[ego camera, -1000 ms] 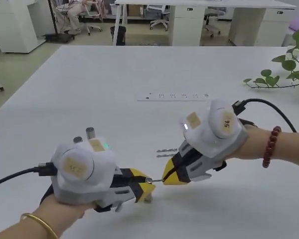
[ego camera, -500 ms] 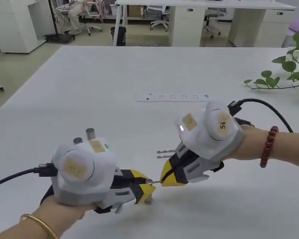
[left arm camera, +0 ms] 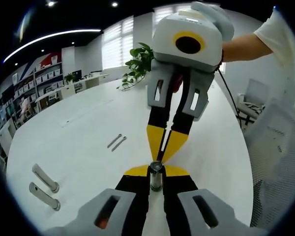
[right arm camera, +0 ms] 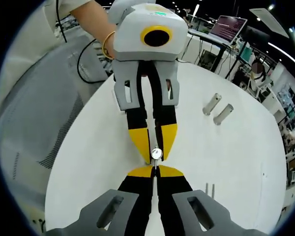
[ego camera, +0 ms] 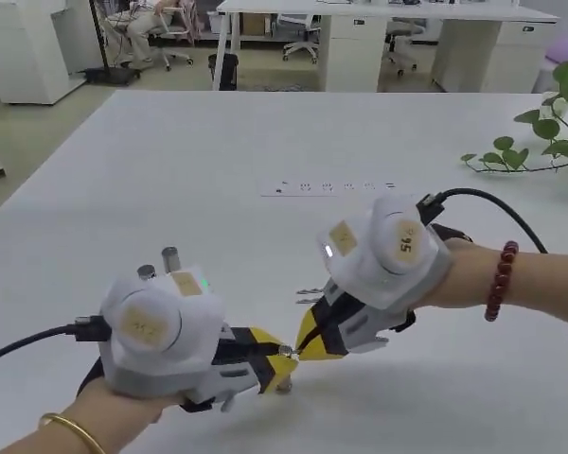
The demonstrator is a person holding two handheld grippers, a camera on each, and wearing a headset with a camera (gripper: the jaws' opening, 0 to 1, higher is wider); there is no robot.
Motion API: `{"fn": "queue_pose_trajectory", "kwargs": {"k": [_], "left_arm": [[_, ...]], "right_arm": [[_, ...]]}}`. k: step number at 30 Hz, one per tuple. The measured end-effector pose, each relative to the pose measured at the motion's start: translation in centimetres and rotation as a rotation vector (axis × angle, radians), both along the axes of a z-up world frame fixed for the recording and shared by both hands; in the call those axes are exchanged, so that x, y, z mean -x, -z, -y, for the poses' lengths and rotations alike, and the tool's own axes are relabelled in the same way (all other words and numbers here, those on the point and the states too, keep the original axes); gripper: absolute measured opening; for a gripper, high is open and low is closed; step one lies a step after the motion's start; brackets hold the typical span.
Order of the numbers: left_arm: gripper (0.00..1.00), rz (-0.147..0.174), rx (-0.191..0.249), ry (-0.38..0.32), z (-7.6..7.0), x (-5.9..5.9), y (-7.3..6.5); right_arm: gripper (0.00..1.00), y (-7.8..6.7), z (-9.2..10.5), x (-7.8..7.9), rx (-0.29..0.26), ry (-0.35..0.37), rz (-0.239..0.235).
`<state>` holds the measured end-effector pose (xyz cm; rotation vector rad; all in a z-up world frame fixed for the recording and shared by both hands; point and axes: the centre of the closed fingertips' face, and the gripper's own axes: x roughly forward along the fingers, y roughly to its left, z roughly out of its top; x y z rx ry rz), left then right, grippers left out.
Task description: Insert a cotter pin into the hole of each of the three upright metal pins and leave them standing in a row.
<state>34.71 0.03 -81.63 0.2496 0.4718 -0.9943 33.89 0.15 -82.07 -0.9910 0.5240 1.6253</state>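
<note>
Looking down in the head view, the left hand-held gripper (ego camera: 273,364) sits low on the white tabletop (ego camera: 265,132), its yellow-tipped jaws closed around an upright metal pin (ego camera: 284,353). The right hand-held gripper (ego camera: 308,345) slants in from the right, tips pinched together and almost touching the top of that pin. Just behind the left hand-held gripper's body stand two other metal pins (ego camera: 169,256), their lower parts hidden by it. Two spare cotter pins (ego camera: 308,292) lie side by side on the tabletop, partly covered by the right hand-held gripper. Farther back are a flat power strip (ego camera: 336,186) and, at the right edge, a leafy plant (ego camera: 540,142).

In the left gripper view, its own jaws clamp the metal pin near its top. The right hand-held gripper comes down from above with its narrowed tips right over the pin head. The two other metal pins stand well to the left and the spare cotter pins lie between them and the held pin.

In the right gripper view, its own jaws are closed on a thin cotter pin (right arm camera: 156,164). The cotter pin's end meets the side of the pin head, which is held between the left jaws. The two other metal pins are off to the upper right.
</note>
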Motion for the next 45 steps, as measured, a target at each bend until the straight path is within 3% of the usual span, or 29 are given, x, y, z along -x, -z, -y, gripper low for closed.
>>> {"fn": "queue_pose_trajectory", "kwargs": {"k": [9,15,25,30,45], "left_arm": [[0.07,0.001,-0.004,0.002,-0.1,0.1,0.0],[0.07,0.002,-0.009,0.006,0.0,0.0,0.0],[0.07,0.0,-0.008,0.008,0.0,0.0,0.0],[0.07,0.0,-0.008,0.01,0.0,0.0,0.0],[0.07,-0.008,-0.018,0.018,-0.1,-0.1,0.0]], "right_arm": [[0.04,0.0,-0.2,0.1,-0.012,0.057,-0.044],[0.12,-0.5,0.0,-0.3,-0.034,0.109,-0.075],[0.09,-0.3,1.2,-0.1,-0.017,0.108,-0.077],[0.05,-0.3,0.8,0.0,-0.031,0.093,-0.071],[0.04,-0.3,-0.2,0.0,-0.039,0.076,-0.058]]}}
